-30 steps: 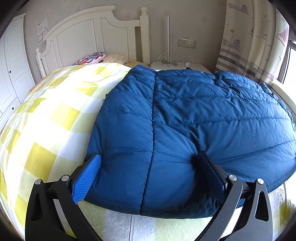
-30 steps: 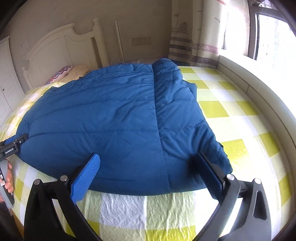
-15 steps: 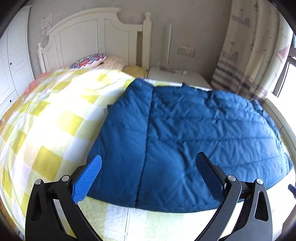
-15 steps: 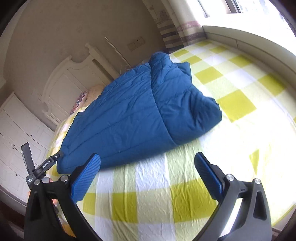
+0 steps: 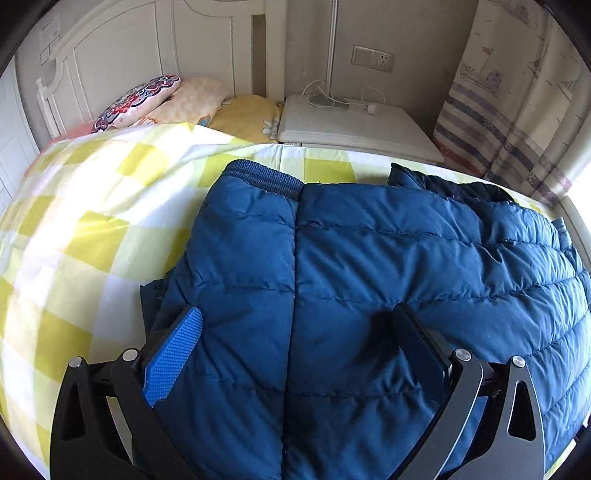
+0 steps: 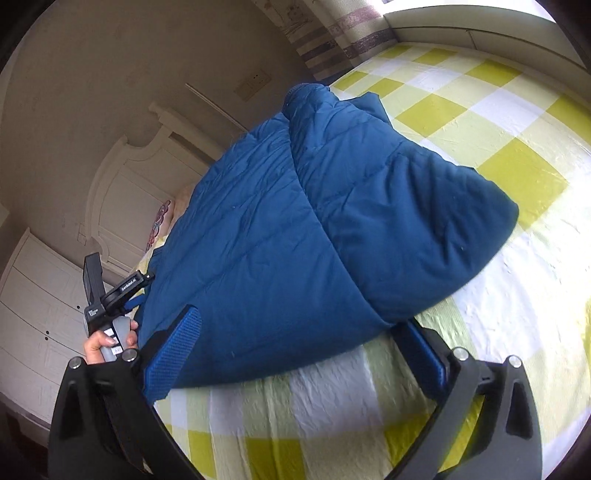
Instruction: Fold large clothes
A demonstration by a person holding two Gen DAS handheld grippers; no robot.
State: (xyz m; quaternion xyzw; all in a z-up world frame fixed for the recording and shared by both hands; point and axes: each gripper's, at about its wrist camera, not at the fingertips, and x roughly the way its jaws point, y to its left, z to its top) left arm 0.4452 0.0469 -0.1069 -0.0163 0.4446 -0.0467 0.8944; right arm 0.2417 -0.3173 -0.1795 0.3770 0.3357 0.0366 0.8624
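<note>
A large blue quilted down jacket [image 5: 369, 266] lies folded on the yellow-and-white checked bed [image 5: 92, 229]. My left gripper [image 5: 295, 354] is open, its fingers spread over the jacket's near edge, the fabric bulging between them. In the right wrist view the jacket [image 6: 295, 229] lies across the bed [image 6: 498, 155], and my right gripper [image 6: 295, 347] is open at its near hem. The left gripper's handle, held in a hand [image 6: 107, 328], shows at the jacket's left end.
Pillows [image 5: 177, 103] lie at the white headboard [image 5: 129, 55]. A white bedside table [image 5: 351, 125] with cables stands beyond the bed. Curtains [image 5: 517, 110] hang at the right, by a window ledge [image 6: 480, 29]. White cupboards [image 6: 33, 325] stand at the left.
My left gripper has moved forward and down onto the jacket's near edge. My right gripper has tilted and come closer to the jacket's hem. Both stay open.
</note>
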